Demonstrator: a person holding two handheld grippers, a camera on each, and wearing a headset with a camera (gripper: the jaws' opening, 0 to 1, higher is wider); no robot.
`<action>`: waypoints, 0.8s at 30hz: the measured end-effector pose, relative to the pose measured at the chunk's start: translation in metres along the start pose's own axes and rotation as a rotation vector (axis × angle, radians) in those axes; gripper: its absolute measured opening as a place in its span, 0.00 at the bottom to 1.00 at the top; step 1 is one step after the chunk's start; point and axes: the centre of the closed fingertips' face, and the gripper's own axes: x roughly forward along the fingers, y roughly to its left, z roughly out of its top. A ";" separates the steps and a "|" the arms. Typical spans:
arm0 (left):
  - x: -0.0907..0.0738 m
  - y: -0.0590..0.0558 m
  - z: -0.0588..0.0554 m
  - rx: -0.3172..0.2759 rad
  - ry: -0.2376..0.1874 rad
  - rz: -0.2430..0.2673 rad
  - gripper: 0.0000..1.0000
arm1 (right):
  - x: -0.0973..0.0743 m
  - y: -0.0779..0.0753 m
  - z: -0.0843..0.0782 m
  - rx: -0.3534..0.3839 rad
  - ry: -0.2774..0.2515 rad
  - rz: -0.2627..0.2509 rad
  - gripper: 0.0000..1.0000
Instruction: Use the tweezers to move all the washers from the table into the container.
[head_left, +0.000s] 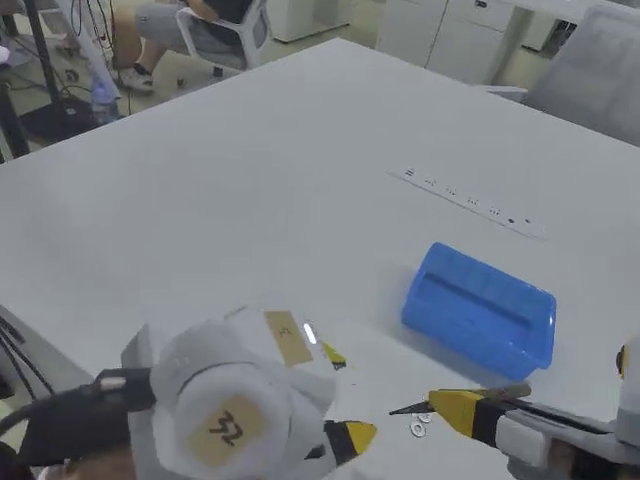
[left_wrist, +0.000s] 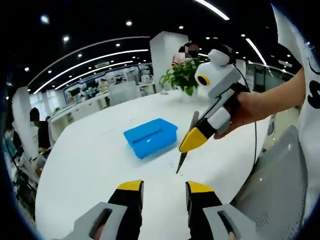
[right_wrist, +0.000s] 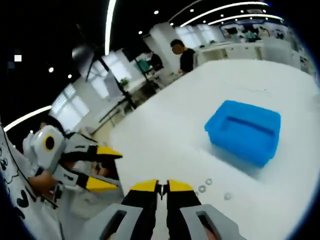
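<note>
A blue container (head_left: 480, 308) (left_wrist: 151, 137) (right_wrist: 245, 129) sits on the white table (head_left: 260, 200). A few small washers (head_left: 418, 425) (right_wrist: 202, 189) lie on the table just in front of it. My right gripper (head_left: 450, 405) (right_wrist: 161, 189) is shut on the tweezers (head_left: 405, 408) (left_wrist: 180, 162), whose dark tip points down close to the washers (left_wrist: 172, 165). Whether the tip touches one I cannot tell. My left gripper (head_left: 343, 396) (left_wrist: 165, 192) stands open with nothing between its jaws, a little to the left of the washers.
A flush socket strip (head_left: 470, 200) runs across the table behind the container. Office chairs (head_left: 220, 35) stand beyond the far table edge, and a grey chair (left_wrist: 280, 180) is beside me. A potted plant (left_wrist: 182, 75) stands at the far end.
</note>
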 end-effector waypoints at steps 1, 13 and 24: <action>-0.002 0.007 -0.003 -0.019 0.007 0.034 0.38 | 0.002 -0.008 0.001 -0.003 -0.003 -0.027 0.02; -0.015 0.058 -0.009 -0.242 -0.052 0.360 0.96 | 0.025 -0.065 -0.003 -0.076 0.097 -0.197 0.03; -0.009 0.053 -0.017 -0.174 -0.029 0.344 0.93 | 0.032 -0.068 -0.003 -0.054 0.120 -0.222 0.03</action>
